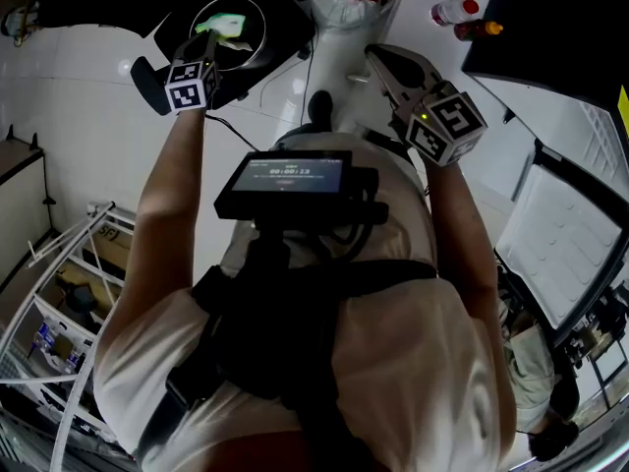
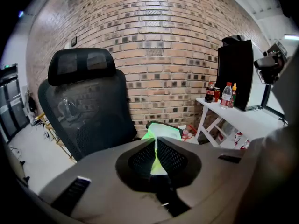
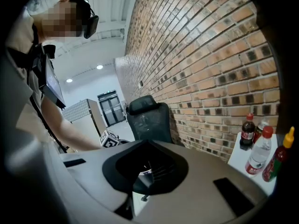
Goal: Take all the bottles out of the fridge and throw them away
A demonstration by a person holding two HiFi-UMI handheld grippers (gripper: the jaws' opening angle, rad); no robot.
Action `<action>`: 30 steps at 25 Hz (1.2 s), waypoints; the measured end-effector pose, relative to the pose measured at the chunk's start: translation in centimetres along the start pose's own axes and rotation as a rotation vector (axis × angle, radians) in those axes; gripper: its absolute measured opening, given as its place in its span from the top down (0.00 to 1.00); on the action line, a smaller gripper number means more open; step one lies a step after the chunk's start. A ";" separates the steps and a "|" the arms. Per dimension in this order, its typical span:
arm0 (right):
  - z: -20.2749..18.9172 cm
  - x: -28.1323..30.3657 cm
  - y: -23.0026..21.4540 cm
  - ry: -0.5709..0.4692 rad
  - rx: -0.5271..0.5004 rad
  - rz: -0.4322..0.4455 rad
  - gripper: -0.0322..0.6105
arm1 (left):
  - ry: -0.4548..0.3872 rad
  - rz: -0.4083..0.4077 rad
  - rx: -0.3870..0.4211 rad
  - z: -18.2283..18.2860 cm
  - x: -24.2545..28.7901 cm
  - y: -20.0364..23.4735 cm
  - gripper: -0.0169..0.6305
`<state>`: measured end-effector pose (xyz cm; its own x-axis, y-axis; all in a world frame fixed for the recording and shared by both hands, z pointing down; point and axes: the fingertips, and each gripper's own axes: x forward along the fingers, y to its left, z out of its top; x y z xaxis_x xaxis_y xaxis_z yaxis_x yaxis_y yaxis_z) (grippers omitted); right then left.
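1. While three bottles (image 3: pixel 258 155) stand out on the white worktop (image 2: pixel 243 118) by the brick wall, neither tongs has one; task reads as partly done: these bottles seem already out of the fridge, all the throwing away is left
2. Bottles: dark cola, clear one with red cap, red one with yellow cap; close together at the worktop's end, just beside a black box (image 2: pixel 236 73) (fridge or not, cannot tell)
3. All three upright, long axis vertical, caps up
4. Left tongs (image 2: pixel 156 146): all but closed, a mere sliver between the pads, nothing held; aimed at the green-lined bin (image 2: pixel 163 130) on the floor near the worktop's leg
5. Right tongs (image 3: pixel 149 164): look drawn together, empty; bottles off to their right
6. Whether the bin holds any bottle: cannot tell
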<state>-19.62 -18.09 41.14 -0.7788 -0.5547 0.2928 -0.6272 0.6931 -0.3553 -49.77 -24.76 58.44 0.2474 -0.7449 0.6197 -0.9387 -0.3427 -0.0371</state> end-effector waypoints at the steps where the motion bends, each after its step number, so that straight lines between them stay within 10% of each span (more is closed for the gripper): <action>1: 0.0 -0.1 -0.1 -0.003 0.003 -0.007 0.94 | 0.010 0.005 -0.002 -0.2 0.2 0.2 0.95; 25: 0.0 -1.5 -0.4 -0.034 0.020 -0.064 0.94 | 0.046 0.038 0.004 -1.0 0.2 0.8 0.79; 30: -0.1 -1.8 -0.6 -0.039 0.026 -0.079 0.94 | 0.025 0.031 0.042 0.1 0.2 0.0 0.97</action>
<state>-17.82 -17.44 40.88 -0.7262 -0.6250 0.2862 -0.6862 0.6343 -0.3559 -49.69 -24.96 58.46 0.2113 -0.7411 0.6373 -0.9349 -0.3435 -0.0894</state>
